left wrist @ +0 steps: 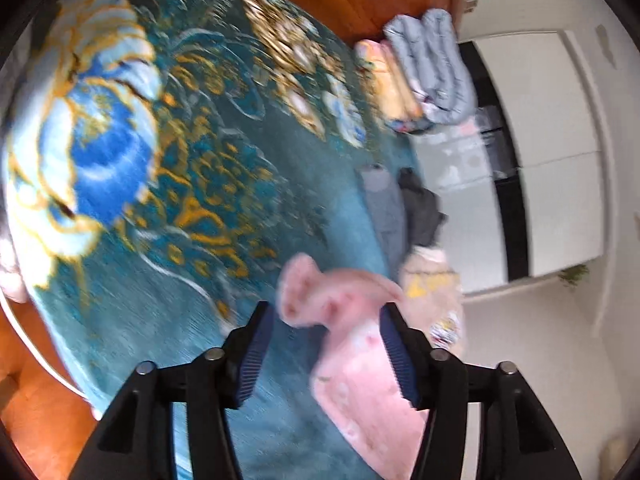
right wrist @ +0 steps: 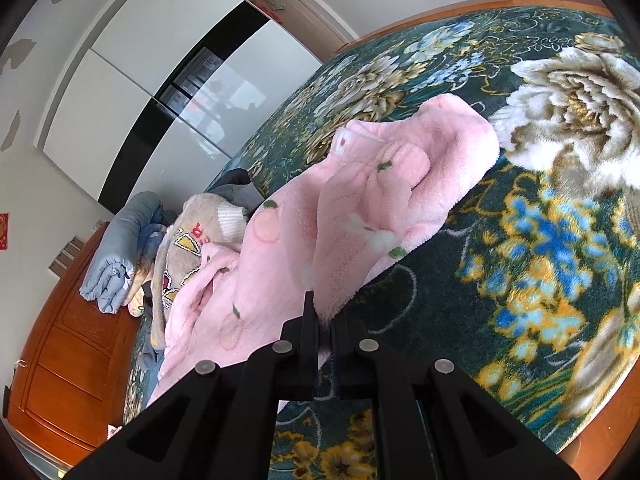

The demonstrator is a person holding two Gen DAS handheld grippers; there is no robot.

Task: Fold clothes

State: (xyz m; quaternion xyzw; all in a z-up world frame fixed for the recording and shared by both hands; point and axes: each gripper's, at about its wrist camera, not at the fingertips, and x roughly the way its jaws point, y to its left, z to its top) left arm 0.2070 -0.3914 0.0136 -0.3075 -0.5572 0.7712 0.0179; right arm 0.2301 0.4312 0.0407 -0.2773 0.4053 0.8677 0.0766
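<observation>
Closely paired, the fingers of the right gripper (right wrist: pixel 325 318) stand almost together and appear to pinch the near hem of the pink fleece garment (right wrist: pixel 320 216), whose edge runs down into the narrow gap between them (the actual contact is partly hidden). From that hem the garment stretches up and away across the floral blanket (right wrist: pixel 540 240), its long axis slanting from lower left to upper right, with a bunched collar or sleeve at the far end. The left gripper (left wrist: pixel 326 322) is spread wide and holds nothing; a sleeve-like lobe of the same garment lies between and just beyond its blue-ribbed pads (left wrist: pixel 394 356), so it is the free hand poised nearest that end. Its view is motion-blurred, and height above the cloth cannot be judged. Beyond lie a beige printed garment (right wrist: pixel 188 240), dark clothes (left wrist: pixel 420 208) and folded bedding (left wrist: pixel 432 64) against the wooden bed frame (right wrist: pixel 68 344).
</observation>
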